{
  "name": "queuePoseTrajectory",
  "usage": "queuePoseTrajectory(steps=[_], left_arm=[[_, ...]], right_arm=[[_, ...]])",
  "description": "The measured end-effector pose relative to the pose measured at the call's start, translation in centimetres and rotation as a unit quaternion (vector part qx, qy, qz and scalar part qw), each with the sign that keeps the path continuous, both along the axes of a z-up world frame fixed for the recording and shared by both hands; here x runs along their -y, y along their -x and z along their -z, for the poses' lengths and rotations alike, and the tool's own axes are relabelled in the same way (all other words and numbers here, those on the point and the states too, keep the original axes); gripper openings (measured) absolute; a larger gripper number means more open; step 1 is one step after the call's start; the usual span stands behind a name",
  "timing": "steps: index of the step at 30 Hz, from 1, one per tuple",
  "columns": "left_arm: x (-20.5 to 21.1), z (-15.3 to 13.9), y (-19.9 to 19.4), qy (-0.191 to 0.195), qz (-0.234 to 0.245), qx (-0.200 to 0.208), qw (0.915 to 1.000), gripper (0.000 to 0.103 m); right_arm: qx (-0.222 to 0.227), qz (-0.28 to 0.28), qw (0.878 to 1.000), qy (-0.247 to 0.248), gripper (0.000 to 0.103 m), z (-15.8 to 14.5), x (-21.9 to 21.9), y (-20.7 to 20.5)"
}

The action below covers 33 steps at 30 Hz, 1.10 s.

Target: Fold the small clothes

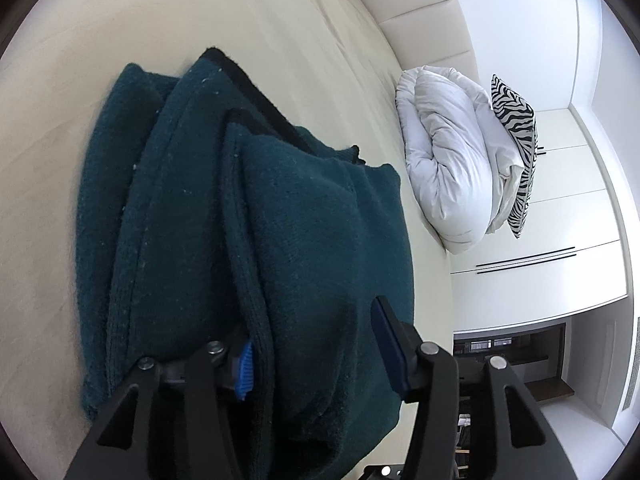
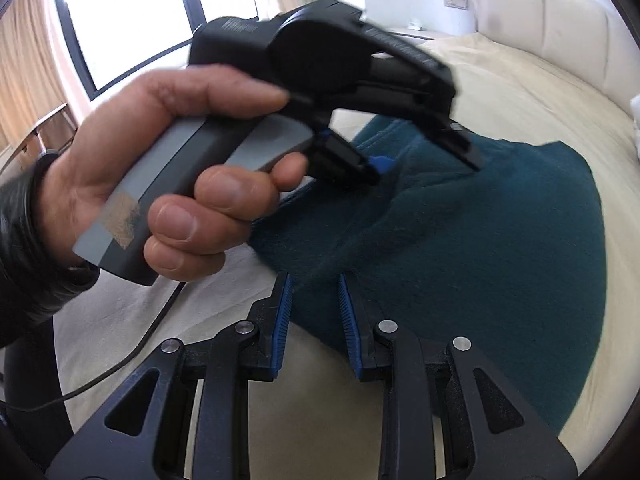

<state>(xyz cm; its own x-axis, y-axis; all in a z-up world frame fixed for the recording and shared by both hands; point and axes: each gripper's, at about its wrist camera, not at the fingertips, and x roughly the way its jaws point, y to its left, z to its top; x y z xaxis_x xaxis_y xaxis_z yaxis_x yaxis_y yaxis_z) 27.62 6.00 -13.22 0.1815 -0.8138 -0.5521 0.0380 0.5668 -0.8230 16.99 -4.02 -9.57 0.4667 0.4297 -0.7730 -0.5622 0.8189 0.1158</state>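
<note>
A dark teal knitted garment (image 1: 256, 240) with black trim lies in folded layers on the cream bed (image 1: 120, 40). My left gripper (image 1: 316, 352) is open, its jaws spread around a thick fold of the garment. In the right wrist view the left gripper (image 2: 424, 164), held by a hand (image 2: 168, 168), reaches into the far side of the teal garment (image 2: 480, 248). My right gripper (image 2: 314, 312) is open with a moderate gap between its blue pads (image 2: 285, 312), at the garment's near edge, holding nothing.
A rolled white duvet (image 1: 448, 160) and a zebra-print pillow (image 1: 520, 148) lie at the head of the bed by the padded headboard (image 1: 408, 12). White wardrobes (image 1: 560, 240) stand beyond. A black cable (image 2: 132, 356) trails over the sheet. Windows with curtains (image 2: 24, 52) are behind the hand.
</note>
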Motion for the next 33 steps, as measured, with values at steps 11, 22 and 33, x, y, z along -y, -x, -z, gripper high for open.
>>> queuePoseTrajectory(steps=[11, 22, 33], left_arm=[[0.9, -0.1, 0.0, -0.002, 0.005, 0.005, 1.0000, 0.046], [-0.8, -0.1, 0.1, -0.015, -0.034, 0.021, 0.9991, 0.021], [-2.4, 0.6, 1.2, 0.064, -0.050, 0.020, 0.9965, 0.053]], right_arm=[[-0.045, -0.047, 0.998, -0.028, 0.022, 1.5, 1.1, 1.2], [-0.014, 0.078, 0.981, -0.175, 0.024, -3.3, 13.6, 2.4], [-0.008, 0.116, 0.990, -0.074, 0.050, -4.4, 12.5, -2.0]])
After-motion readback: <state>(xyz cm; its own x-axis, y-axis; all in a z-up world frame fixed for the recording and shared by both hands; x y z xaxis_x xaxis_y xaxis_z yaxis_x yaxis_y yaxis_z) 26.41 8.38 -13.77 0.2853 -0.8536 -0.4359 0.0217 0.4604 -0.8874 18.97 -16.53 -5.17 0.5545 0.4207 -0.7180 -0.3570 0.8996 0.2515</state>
